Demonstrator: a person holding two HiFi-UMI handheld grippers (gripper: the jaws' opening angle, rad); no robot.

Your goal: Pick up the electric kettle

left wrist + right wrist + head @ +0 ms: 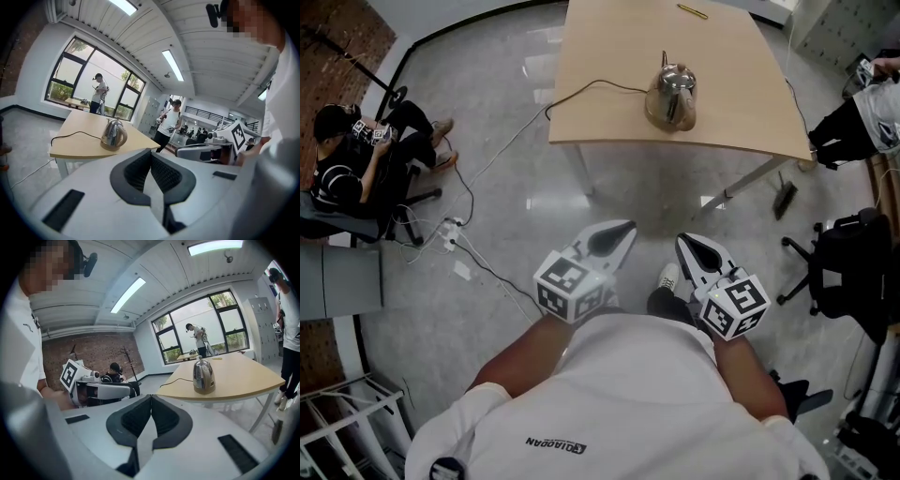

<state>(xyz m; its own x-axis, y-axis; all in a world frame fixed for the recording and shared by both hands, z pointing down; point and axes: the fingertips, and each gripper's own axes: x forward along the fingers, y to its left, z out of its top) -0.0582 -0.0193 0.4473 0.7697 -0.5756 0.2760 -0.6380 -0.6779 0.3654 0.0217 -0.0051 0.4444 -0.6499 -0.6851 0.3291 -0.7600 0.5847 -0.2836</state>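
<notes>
The steel electric kettle (pixel 671 94) stands upright near the front edge of a light wooden table (pixel 609 103), with its black cord trailing off to the left. My left gripper (pixel 626 227) and right gripper (pixel 682 240) hover side by side over the grey floor, well short of the table. Both point toward the table, jaws together with nothing between them. The left gripper view shows the kettle (pixel 114 134) ahead and to the left, beyond the closed jaws (pixel 151 153). The right gripper view shows the kettle (pixel 204 376) ahead and to the right of its closed jaws (pixel 151 397).
The cord (pixel 581 94) drops from the table's left edge to a power strip (pixel 450 232) on the floor. A person sits at the far left (pixel 347 159), another stands at the right edge (pixel 862 117). A black office chair (pixel 848 272) and a brush (pixel 786 199) are on the right. A yellow pen (pixel 692 11) lies at the table's back.
</notes>
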